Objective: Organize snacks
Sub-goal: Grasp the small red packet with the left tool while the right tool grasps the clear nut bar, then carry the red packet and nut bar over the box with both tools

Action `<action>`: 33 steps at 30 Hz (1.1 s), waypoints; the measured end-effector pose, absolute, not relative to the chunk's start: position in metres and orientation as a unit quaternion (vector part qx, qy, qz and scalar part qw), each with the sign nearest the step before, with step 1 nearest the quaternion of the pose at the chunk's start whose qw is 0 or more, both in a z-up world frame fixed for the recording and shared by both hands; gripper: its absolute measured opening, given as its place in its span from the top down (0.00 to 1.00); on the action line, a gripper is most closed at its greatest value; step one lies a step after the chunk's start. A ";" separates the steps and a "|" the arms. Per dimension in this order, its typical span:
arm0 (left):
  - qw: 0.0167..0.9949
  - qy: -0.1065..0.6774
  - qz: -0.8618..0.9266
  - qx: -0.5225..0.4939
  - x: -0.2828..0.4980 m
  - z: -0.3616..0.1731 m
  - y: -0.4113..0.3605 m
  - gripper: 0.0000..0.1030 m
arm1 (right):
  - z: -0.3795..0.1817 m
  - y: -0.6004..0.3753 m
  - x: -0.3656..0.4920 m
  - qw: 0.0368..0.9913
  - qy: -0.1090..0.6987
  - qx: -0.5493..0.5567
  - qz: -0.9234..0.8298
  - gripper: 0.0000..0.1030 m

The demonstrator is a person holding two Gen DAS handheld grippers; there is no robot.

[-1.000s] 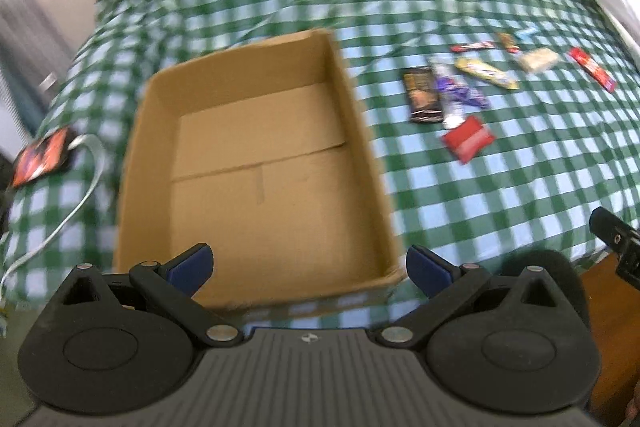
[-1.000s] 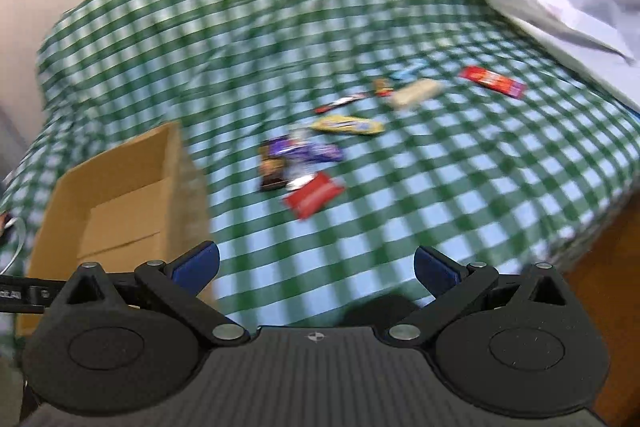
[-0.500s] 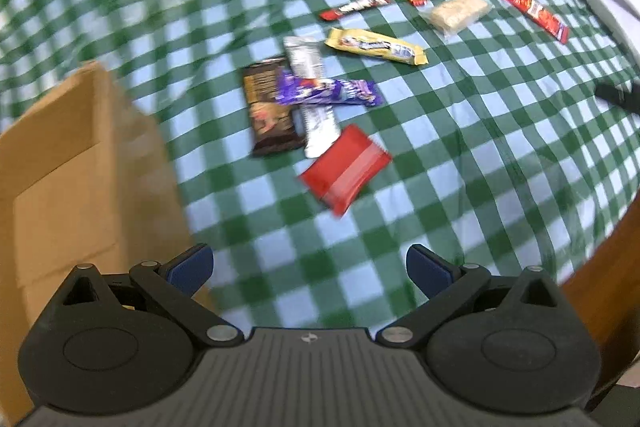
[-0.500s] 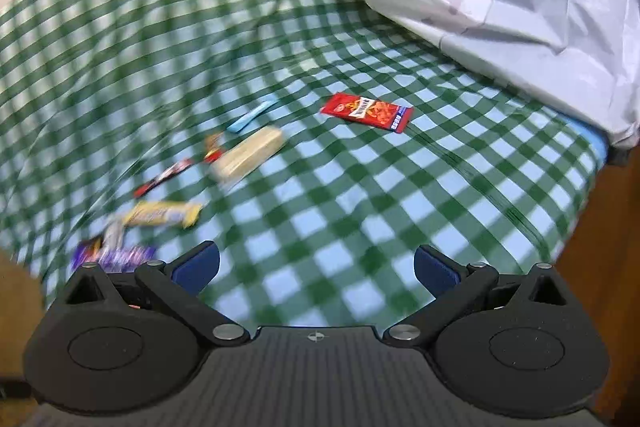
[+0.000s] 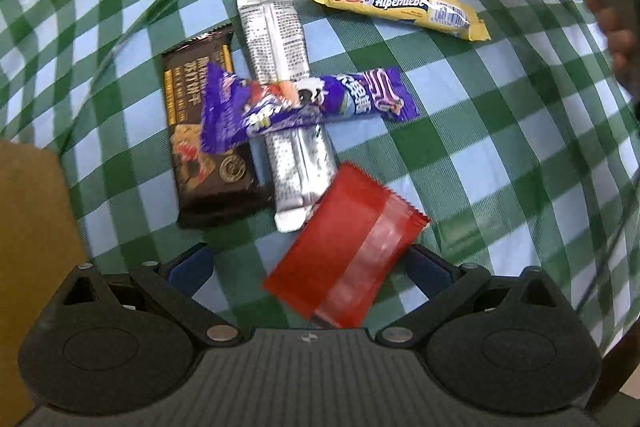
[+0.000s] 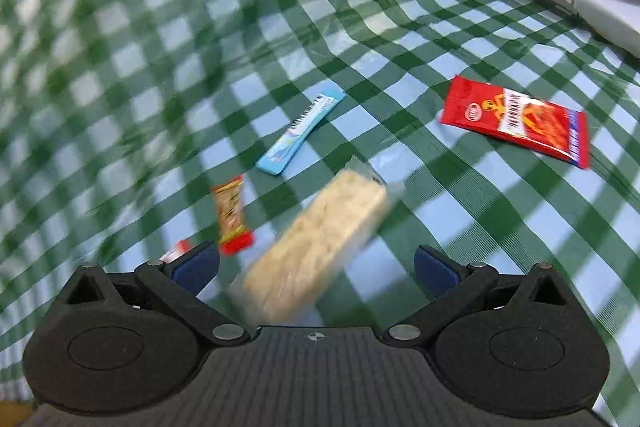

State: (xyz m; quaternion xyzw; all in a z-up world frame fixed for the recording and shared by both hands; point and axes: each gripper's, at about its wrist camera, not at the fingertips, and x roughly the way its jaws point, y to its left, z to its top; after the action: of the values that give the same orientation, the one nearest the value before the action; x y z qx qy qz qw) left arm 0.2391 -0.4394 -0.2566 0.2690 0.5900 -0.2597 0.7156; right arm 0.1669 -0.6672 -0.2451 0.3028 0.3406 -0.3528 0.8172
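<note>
While both grippers hang over the checked cloth (image 5: 500, 131), entries as follows, each placed relative to the red packet (image 5: 344, 247).

Left gripper (image 5: 308, 267): jaws spread wide, nothing held. Red packet directly between the blue pads (image 5: 188, 267), flat on the cloth, long axis on a diagonal running from near-left to far-right across the gap; nearer this gripper by a wide margin.

Just beyond the red packet, touching or overlapped by its far corner: silver wrapper (image 5: 288, 107), crossed by purple wrapper (image 5: 304, 103); dark chocolate bar (image 5: 208, 155) to their left. Yellow bar (image 5: 400, 5) farther still. Cardboard box (image 5: 28, 247) at left.

Right gripper (image 6: 316, 269): jaws likewise wide, empty. Pale cereal bar (image 6: 320, 243), well beyond and right of the red packet, between the fingers, diagonal too. Probable next step: twist to square each grip, then close.
</note>
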 end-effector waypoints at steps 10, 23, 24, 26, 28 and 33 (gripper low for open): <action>0.737 0.589 -0.282 0.174 0.233 -0.222 -0.404 0.56 | -0.266 -0.648 0.153 0.819 0.381 0.195 -0.382 0.62; 0.781 0.528 -0.314 0.118 0.144 -0.095 -0.305 0.57 | -0.176 -0.547 0.016 0.869 0.294 0.242 -0.317 0.63; 0.787 0.519 -0.313 0.116 0.136 -0.087 -0.296 0.57 | -0.168 -0.530 0.008 0.873 0.288 0.244 -0.309 0.63; 0.799 0.505 -0.310 0.109 0.121 -0.066 -0.270 0.57 | -0.153 -0.494 -0.007 0.883 0.279 0.239 -0.291 0.63; 0.811 0.490 -0.304 0.100 0.105 -0.048 -0.242 0.56 | -0.138 -0.453 -0.021 0.892 0.275 0.236 -0.271 0.63; 0.839 0.466 -0.269 0.082 0.071 -0.019 -0.168 0.56 | -0.114 -0.363 -0.048 0.907 0.281 0.248 -0.192 0.63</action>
State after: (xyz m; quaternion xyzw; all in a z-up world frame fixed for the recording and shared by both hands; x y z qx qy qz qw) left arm 0.0707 -0.1675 -0.0190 0.0815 0.4662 -0.2691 0.8388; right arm -0.0477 -0.3626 -0.1143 0.2478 0.2814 -0.1921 0.9069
